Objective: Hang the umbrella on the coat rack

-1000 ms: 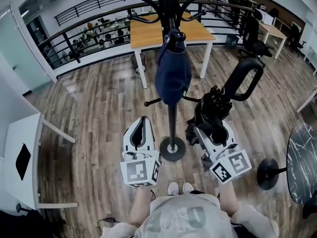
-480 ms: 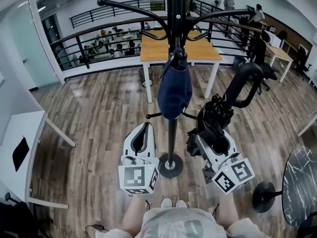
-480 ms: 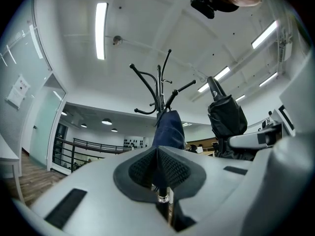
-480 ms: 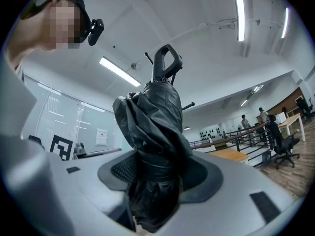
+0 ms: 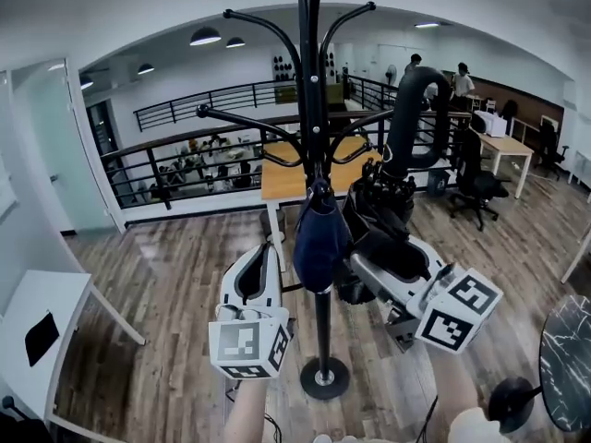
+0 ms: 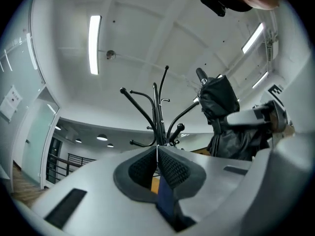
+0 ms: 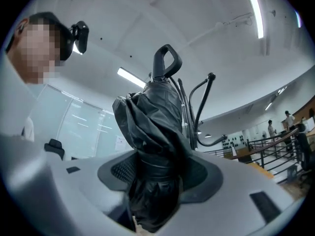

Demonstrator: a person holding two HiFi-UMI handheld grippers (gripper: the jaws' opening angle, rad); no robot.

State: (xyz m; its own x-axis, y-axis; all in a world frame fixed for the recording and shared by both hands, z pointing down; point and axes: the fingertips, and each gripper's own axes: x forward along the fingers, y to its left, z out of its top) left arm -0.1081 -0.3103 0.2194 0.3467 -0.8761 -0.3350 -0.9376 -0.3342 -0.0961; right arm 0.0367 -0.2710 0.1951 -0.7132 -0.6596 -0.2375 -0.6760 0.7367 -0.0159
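Umbrella (image 5: 402, 127), folded and black, sits clamped in your right gripper (image 5: 374, 247), its loop handle up beside the upper arms of the rack (image 5: 310, 109), right of the pole. Your left gripper (image 5: 265, 255) has its jaws pressed together, empty, left of the pole. A blue bag (image 5: 320, 233) hangs on the rack between them

One coat rack (image 5: 314, 109), one umbrella (image 5: 386, 192) and one navy bag (image 5: 320, 238) (hanging on that rack).
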